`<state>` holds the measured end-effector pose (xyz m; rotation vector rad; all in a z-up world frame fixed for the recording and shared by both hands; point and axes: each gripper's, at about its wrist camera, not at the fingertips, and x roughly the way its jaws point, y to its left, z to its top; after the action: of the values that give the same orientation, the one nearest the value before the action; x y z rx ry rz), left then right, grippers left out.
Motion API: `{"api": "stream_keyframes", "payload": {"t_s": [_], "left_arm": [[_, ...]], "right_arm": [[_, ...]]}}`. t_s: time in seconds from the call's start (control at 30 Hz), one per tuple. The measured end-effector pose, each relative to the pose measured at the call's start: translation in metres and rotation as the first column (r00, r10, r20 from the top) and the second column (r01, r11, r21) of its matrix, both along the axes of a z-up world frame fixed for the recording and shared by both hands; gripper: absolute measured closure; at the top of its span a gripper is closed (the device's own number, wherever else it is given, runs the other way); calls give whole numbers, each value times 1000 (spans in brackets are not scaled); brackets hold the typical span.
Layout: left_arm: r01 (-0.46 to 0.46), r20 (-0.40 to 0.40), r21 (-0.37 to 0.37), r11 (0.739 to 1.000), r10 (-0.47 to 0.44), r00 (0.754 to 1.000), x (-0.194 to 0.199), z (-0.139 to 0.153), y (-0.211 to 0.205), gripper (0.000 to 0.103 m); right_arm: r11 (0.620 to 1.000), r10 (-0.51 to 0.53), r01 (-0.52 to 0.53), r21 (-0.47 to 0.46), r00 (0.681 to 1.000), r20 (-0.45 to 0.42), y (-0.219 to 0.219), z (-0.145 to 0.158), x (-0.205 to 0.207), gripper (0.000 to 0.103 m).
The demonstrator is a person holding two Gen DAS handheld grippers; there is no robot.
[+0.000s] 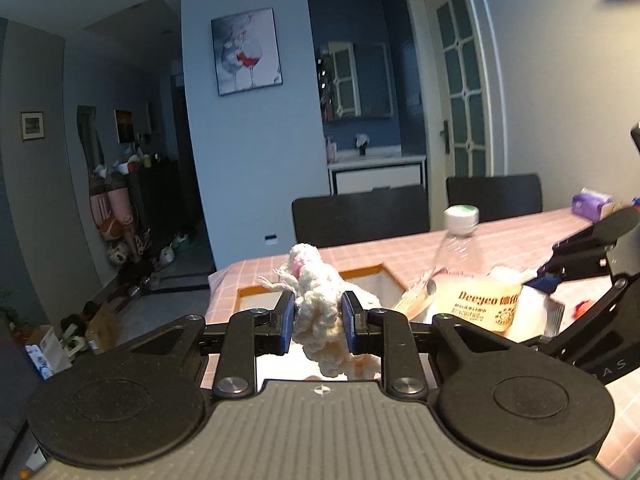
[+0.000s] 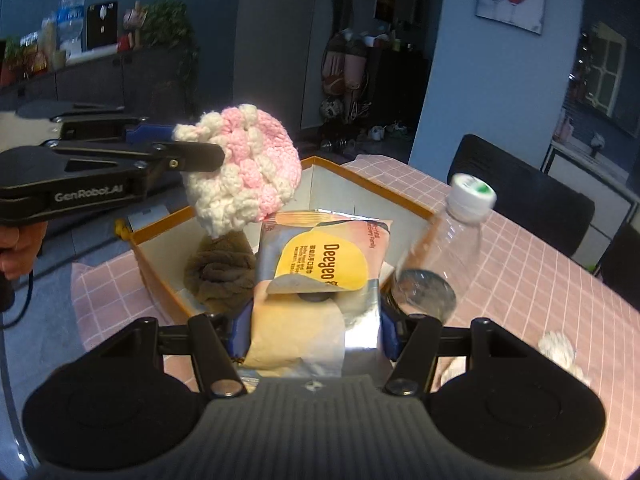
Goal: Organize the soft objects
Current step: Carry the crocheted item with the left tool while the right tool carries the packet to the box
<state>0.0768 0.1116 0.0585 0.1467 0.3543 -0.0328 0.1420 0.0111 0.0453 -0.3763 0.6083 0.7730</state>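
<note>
My left gripper (image 1: 318,322) is shut on a pink and white crocheted piece (image 1: 320,312) and holds it above the orange-rimmed box (image 1: 376,270). In the right wrist view the same crocheted piece (image 2: 244,168) hangs from the left gripper (image 2: 200,148) over the box (image 2: 160,276). My right gripper (image 2: 312,332) is shut on a silver and yellow Deeyeo wipes pack (image 2: 320,276) at the box's near edge; the pack also shows in the left wrist view (image 1: 480,304). A brown cloth (image 2: 220,276) lies inside the box.
An empty clear bottle with a white cap (image 2: 448,248) leans against the box's right side. A white knitted item (image 2: 560,352) lies on the pink checked tablecloth (image 2: 540,280). Dark chairs (image 1: 360,220) stand behind the table. A purple tissue pack (image 1: 590,202) sits far right.
</note>
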Motion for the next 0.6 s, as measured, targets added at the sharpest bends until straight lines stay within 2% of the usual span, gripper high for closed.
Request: {"api": "stream_keyframes", "payload": {"t_s": [0.17,0.37,0.47,0.6], "left_arm": [[7,-65,19,1000,-6,998,27,-8,12,75],[3,-162,128,992,18,987,59,-30,12,76],[13,-191,210,978,28,981,70,-43,6,76],[25,-229,236,972,30,973,83,-57,7,76]], "right_arm": [[993,9,-7,-114,1000,13,35,-13,25,43],[965,21,0,-263,997,76,80,-36,48,43],[955,24,-4,-298,998,65,91,-48,60,43],[943,22,3,-332,997,71,101,-57,74,43]]}}
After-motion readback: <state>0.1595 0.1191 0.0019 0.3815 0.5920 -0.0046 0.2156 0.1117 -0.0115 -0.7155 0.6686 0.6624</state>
